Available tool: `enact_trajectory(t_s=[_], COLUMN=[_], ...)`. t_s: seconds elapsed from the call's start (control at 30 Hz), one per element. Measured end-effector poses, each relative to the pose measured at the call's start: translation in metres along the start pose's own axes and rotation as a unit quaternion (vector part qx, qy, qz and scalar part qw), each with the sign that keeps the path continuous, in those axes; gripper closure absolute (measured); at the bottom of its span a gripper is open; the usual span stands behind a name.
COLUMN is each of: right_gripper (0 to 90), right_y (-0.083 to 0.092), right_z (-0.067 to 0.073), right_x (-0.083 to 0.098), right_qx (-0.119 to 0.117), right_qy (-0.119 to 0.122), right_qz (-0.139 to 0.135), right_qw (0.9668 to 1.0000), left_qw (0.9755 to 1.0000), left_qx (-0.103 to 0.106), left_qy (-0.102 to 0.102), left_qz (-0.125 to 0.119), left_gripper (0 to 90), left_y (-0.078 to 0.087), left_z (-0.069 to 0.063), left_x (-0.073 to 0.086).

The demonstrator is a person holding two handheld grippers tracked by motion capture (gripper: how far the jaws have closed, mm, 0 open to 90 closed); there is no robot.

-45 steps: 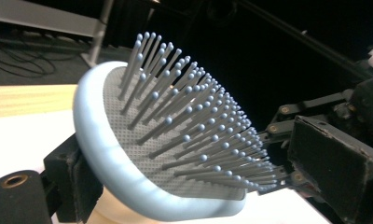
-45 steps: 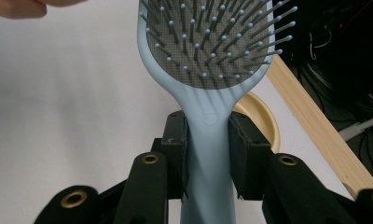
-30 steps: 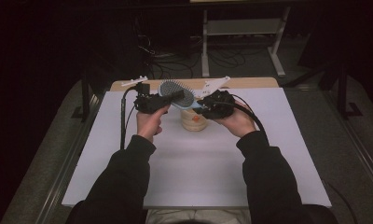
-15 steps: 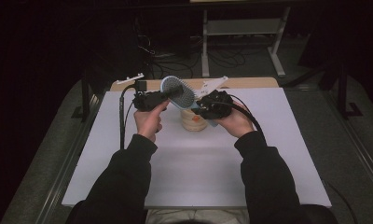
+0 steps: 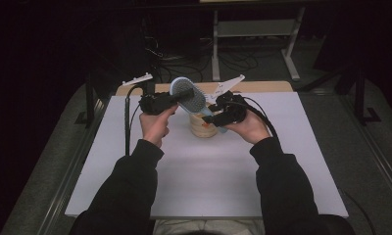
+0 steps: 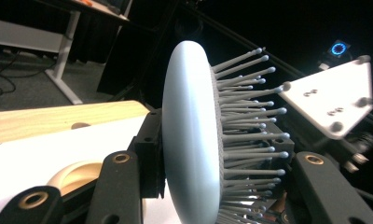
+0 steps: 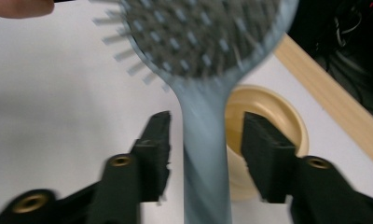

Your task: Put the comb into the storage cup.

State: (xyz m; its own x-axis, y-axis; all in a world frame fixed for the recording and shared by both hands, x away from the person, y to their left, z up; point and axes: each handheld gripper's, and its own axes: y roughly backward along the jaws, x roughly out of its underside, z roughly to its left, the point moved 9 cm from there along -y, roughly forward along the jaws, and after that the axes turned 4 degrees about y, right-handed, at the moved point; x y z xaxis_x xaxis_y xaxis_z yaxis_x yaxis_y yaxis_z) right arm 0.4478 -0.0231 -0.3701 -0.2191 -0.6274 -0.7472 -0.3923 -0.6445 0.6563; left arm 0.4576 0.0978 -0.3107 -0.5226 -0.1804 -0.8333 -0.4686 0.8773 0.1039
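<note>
Near the far edge of the white table top [image 5: 204, 176], left of its middle, the left gripper [image 5: 182, 95] is held above the surface. Its jaws are clamped on the oval head of the pale blue plastic hairbrush [image 5: 189, 98], one pad against the smooth back and the other among the grey ball-tipped bristles, as is seen in the left gripper view [image 6: 194, 149]. The lower end of the head is cut off at the bottom of that view, and the pad on the bristle side is largely hidden by them.

The brush is carried above the round cream-coloured cup [image 5: 204, 126], which stands on the table just behind the far-edge middle. Much of the cup is covered by the brush and grippers in the high view; only part of its rim is seen in the right gripper view [image 7: 287, 116]. The brush's long axis runs from the head at the left down to the handle at the right, toward the right gripper [image 5: 214, 117].

That gripper's jaws have just been opening: they stand apart on either side of the handle [image 7: 205, 154], with gaps visible. This view is blurred.
</note>
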Motion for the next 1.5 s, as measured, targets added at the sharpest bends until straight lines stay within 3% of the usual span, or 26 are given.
enact_trajectory(t_s=[0.27, 0.3, 0.37, 0.63, 1.1, 1.5], right_gripper=[12.2, 11.4, 0.0, 0.0, 0.0, 0.0], right_y=[0.006, 0.006, 0.008, 0.018, 0.031, 0.047], right_z=[-0.007, -0.008, -0.009, -0.012, -0.017, -0.020], right_x=[0.009, 0.010, 0.012, 0.024, 0.062, 0.092], right_qx=[-0.002, 0.000, 0.002, -0.002, 0.006, 0.025], right_qy=[-0.031, -0.033, -0.035, -0.068, -0.086, -0.106], right_qz=[0.002, 0.000, -0.004, -0.020, -0.027, -0.036], right_qw=[0.9995, 0.9995, 0.9994, 0.9975, 0.9959, 0.9934], left_qw=[0.9999, 0.9998, 0.9998, 0.9997, 0.9991, 0.9978], left_qx=[-0.005, -0.007, -0.007, -0.008, -0.016, -0.038], left_qy=[-0.015, -0.017, -0.020, -0.021, -0.037, -0.052], left_qz=[0.003, 0.004, -0.002, -0.010, -0.010, -0.017], left_gripper=[53.5, 53.5, 53.4, 53.4, 53.3, 53.3], left_y=[0.004, 0.004, 0.006, 0.010, 0.014, 0.019], left_z=[-0.002, -0.002, -0.003, -0.003, -0.007, -0.006], left_x=[-0.008, -0.009, -0.012, -0.020, -0.038, -0.059])
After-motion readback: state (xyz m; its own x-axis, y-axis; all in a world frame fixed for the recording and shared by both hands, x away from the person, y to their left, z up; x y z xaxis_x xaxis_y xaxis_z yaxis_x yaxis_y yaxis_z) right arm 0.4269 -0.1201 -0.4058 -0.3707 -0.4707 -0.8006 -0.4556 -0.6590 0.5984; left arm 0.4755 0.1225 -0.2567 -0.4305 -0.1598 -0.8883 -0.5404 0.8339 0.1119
